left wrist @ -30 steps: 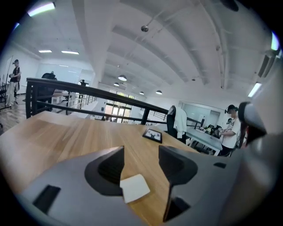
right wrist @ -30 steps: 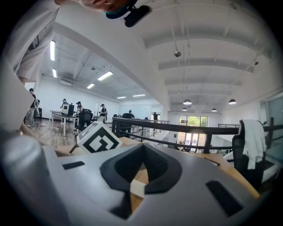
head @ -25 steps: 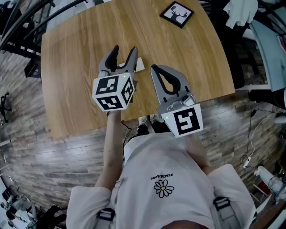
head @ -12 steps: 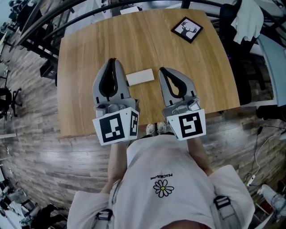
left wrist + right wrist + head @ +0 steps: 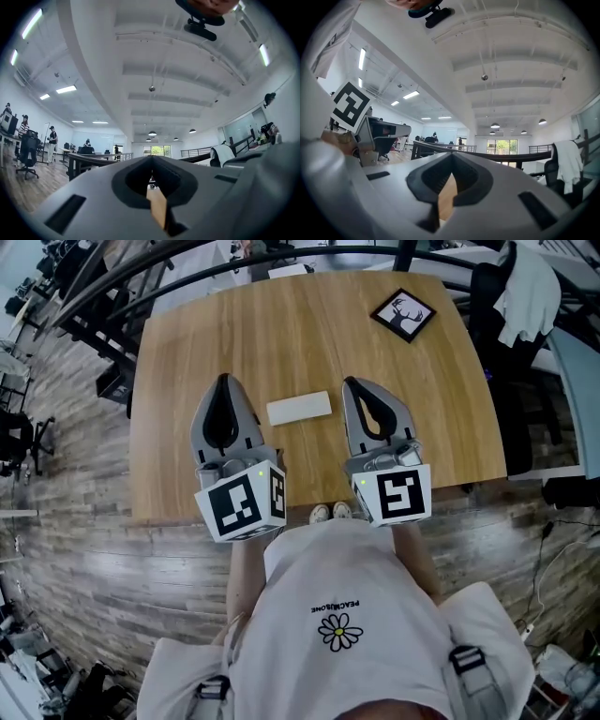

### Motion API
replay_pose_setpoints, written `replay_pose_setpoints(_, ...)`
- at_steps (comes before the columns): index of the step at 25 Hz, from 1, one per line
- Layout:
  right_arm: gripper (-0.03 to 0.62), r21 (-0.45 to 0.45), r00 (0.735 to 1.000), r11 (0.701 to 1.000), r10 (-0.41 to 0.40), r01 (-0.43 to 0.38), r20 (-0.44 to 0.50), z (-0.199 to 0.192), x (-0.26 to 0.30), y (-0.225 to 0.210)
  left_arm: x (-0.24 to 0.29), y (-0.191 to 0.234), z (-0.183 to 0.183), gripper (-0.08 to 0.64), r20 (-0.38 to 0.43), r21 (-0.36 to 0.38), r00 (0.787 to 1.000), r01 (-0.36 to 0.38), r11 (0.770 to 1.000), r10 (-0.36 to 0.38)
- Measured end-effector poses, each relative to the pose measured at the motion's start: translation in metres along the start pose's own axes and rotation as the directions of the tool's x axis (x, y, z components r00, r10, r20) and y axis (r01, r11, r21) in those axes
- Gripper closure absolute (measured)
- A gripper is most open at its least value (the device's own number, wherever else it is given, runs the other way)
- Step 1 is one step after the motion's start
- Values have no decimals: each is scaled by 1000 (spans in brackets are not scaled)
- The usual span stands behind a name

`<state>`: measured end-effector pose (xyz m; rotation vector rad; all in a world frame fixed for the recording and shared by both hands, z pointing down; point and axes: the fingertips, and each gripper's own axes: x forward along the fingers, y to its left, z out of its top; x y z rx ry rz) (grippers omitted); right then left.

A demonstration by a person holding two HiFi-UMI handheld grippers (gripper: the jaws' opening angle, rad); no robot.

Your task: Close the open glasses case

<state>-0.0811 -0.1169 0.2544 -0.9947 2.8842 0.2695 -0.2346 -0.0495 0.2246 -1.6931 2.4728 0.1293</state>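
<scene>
The glasses case lies flat on the table, about midway between the left and right edges and a little nearer the near edge than the far one. From the head view it reads as a slim white slab with no lid standing up, so it looks shut already, though the seam is too small to check. The left tool is held just to the left of the case and the right tool just to the right, both above the wood and neither touching the case, which sits in the gap between them. Each tool is clenched on nothing: in the left gripper view the two jaws meet at their tips with only a strip of table showing through the hollow behind them, and the right gripper view shows the same meeting of tips. Both views look out across the room and its ceiling, not down, so the tools are held about level, clear of the work. That pose suggests the closing is done and the tools are parked on either side. A framed picture of a deer sits near the far right corner, well apart from the case.
</scene>
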Motion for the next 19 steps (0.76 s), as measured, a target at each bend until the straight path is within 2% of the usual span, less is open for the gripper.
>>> replay_pose_setpoints(11, 586, 15, 998, 998, 61, -61, -14, -2, 3, 17, -4, -5, -4, 543, -18, 27, 999, 29, 999, -29)
replay_pose_setpoints(19, 586, 13, 996, 996, 87, -87, -4, 1, 2, 23, -7, -9, 1, 543, -8, 8, 999, 46, 999, -46)
